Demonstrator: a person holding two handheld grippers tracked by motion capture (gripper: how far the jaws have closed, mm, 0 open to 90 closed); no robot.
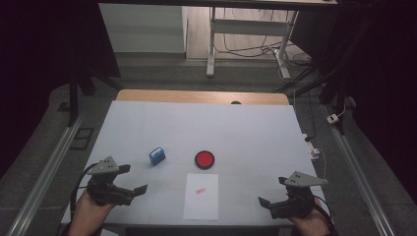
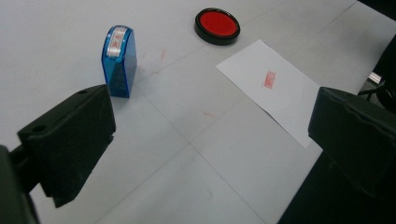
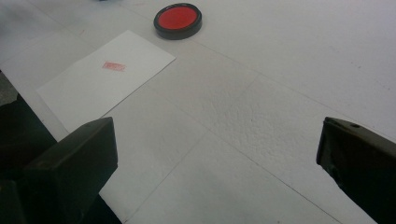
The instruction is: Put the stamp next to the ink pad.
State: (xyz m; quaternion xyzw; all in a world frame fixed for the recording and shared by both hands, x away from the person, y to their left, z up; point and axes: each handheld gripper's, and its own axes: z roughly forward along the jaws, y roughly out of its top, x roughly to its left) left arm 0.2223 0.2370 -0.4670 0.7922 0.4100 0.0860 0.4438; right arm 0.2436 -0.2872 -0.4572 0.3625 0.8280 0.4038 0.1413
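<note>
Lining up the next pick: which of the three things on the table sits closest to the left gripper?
The blue stamp, just beyond the open left gripper; the red ink pad and stamped paper lie farther right.

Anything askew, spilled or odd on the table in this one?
Only minor things. Faint red smears mark the white table cover near the blue stamp, off the paper sheet. The stamp stands upright, and the red ink pad sits uncovered. Nothing spilled or damaged.

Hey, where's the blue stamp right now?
The blue stamp stands on the white table in the high view, left of the red ink pad, just ahead of the left gripper.
</note>
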